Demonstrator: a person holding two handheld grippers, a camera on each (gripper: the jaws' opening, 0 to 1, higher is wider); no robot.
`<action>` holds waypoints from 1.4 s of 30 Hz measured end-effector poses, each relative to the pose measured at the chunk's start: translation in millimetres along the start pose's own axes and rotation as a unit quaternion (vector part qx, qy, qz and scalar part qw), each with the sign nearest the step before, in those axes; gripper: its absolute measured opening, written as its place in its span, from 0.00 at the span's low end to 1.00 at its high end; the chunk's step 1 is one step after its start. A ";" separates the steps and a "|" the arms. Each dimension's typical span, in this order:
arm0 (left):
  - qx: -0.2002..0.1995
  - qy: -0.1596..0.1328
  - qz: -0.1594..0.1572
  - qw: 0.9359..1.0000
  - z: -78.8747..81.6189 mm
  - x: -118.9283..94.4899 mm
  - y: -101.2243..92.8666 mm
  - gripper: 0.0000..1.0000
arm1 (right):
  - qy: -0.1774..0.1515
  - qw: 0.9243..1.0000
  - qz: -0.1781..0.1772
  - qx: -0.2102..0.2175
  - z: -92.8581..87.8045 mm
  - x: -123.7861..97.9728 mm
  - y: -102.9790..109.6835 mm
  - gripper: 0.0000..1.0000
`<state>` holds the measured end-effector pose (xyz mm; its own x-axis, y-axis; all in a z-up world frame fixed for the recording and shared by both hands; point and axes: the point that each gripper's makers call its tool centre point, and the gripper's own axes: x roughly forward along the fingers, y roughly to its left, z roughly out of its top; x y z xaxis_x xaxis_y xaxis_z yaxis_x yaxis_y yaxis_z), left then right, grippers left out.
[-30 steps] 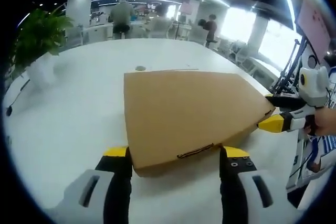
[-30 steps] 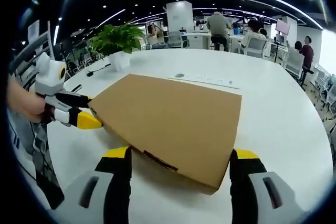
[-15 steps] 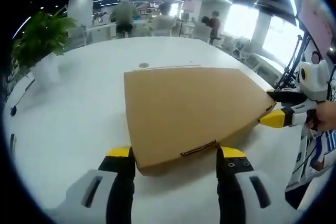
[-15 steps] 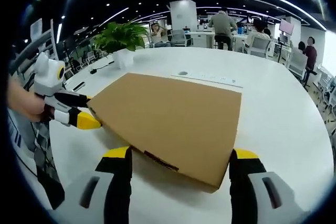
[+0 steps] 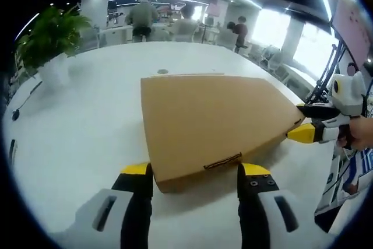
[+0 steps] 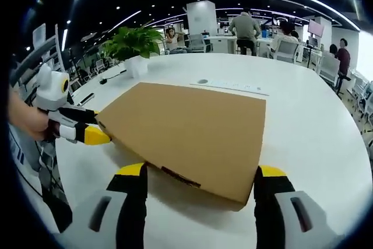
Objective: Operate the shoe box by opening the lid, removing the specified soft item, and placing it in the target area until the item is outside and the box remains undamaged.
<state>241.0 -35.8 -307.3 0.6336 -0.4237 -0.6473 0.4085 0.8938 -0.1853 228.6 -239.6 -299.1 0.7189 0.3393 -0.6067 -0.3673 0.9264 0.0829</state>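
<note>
Open office: white table (image 5: 87, 121), potted plant (image 6: 133, 44) (bright windows).

White table (image 5: 87, 121) lies bare and passable around the closed shoe box (image 5: 210, 121). A potted plant (image 5: 49, 45) stands well apart at the far edge. A metal stand (image 5: 326, 80) crowds the box's right-gripper side.

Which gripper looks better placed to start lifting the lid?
Roughly even, perhaps the left gripper: its open jaws straddle the shoe box corner, close on both sides. The right gripper straddles the other corner more widely.
</note>
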 end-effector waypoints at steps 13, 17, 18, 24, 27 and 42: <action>0.006 0.008 0.008 1.000 -10.4 -8.4 -1.7 0.57 | -0.005 1.000 0.008 0.002 -5.8 -7.3 6.1 0.74; 0.007 0.008 0.005 1.000 -12.6 -10.0 -2.6 0.57 | -0.007 1.000 0.006 0.004 -8.7 -10.4 8.0 0.74; 0.007 0.008 0.006 1.000 -13.5 -11.1 -3.3 0.57 | -0.008 1.000 0.006 0.004 -9.1 -10.8 8.1 0.74; 0.002 0.016 0.007 1.000 -19.0 -15.6 -6.6 0.57 | -0.007 1.000 0.012 0.003 -12.0 -16.0 8.4 0.73; 0.003 0.015 0.008 1.000 -21.6 -17.6 -8.1 0.56 | -0.005 1.000 0.012 0.003 -13.1 -16.9 10.3 0.73; 0.009 0.037 0.011 0.999 -31.1 -26.5 -10.2 0.54 | 0.003 1.000 0.011 0.007 -20.9 -25.4 14.7 0.72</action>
<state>199.6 -29.2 -311.3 0.5927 -0.3906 -0.7044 0.4065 0.9000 -0.1571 192.6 -238.0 -299.0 0.7066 0.3594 -0.6095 -0.3751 0.9207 0.1081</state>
